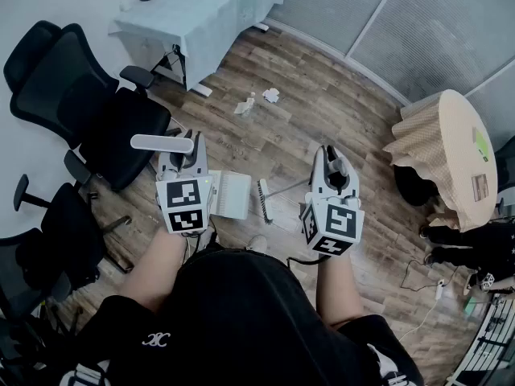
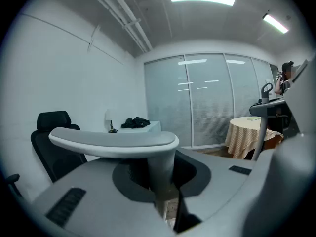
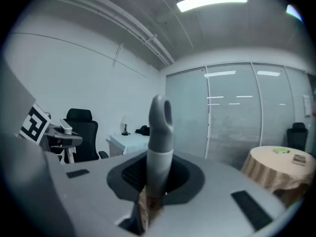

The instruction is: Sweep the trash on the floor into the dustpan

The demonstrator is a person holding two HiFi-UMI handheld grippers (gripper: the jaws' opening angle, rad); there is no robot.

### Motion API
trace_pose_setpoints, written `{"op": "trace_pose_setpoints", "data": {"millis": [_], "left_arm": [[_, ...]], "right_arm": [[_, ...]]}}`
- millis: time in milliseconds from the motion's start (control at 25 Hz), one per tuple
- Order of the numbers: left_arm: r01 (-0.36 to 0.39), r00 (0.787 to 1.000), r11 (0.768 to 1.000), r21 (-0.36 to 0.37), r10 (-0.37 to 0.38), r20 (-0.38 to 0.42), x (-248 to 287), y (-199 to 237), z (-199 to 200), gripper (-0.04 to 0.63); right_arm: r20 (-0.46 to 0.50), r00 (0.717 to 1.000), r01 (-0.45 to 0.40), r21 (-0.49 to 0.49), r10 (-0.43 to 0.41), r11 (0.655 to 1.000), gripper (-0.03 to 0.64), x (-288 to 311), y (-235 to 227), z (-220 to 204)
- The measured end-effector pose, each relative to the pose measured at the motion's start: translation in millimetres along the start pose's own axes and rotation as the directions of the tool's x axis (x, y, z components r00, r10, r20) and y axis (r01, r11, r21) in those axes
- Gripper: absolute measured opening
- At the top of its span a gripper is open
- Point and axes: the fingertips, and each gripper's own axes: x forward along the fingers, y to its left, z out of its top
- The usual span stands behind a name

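Observation:
Two crumpled bits of white trash (image 1: pixel 245 104) (image 1: pixel 271 95) lie on the wood floor ahead of me, short of the covered table. My left gripper (image 1: pixel 183 155) is shut on the upright stem of a white dustpan (image 1: pixel 229 194), whose pan rests on the floor just in front of my feet. Its T-shaped top bar (image 2: pixel 113 142) crosses the left gripper view above the jaws. My right gripper (image 1: pixel 331 171) is shut on the grey broom handle (image 3: pixel 160 147). The broom head (image 1: pixel 263 202) sits on the floor right of the pan, well short of the trash.
Black office chairs (image 1: pixel 76 103) crowd the left side. A table with a pale blue cloth (image 1: pixel 205 10) stands at the back, and a round table with a beige cloth (image 1: pixel 447 155) at the right. Cables (image 1: pixel 426 284) lie on the floor at lower right. A glass partition (image 1: pixel 434 30) closes the far side.

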Motion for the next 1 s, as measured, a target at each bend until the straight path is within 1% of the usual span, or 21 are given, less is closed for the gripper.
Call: {"op": "trace_pose_setpoints", "data": {"millis": [280, 600, 840, 1000], "left_arm": [[0.023, 1.000, 1.000, 0.009, -0.023, -0.011, 2, -13, 0, 0.058], [0.031, 0.999, 0.999, 0.025, -0.031, -0.019, 2, -29, 0, 0.058], [0.019, 1.000, 0.999, 0.040, -0.019, -0.015, 5, -49, 2, 0.058], [-0.001, 1.000, 0.999, 0.045, 0.002, -0.006, 8, -62, 6, 0.058]], "right_arm": [[0.005, 1.000, 0.000, -0.001, 0.000, 1.000, 0.058, -1, -6, 1], [0.011, 1.000, -0.002, 0.016, 0.001, 1.000, 0.058, -8, -19, -4], [0.009, 1.000, -0.017, 0.039, 0.017, 0.999, 0.058, -11, -40, -12], [0.013, 0.999, -0.047, 0.039, 0.046, 0.998, 0.058, -13, -53, -15]]}}
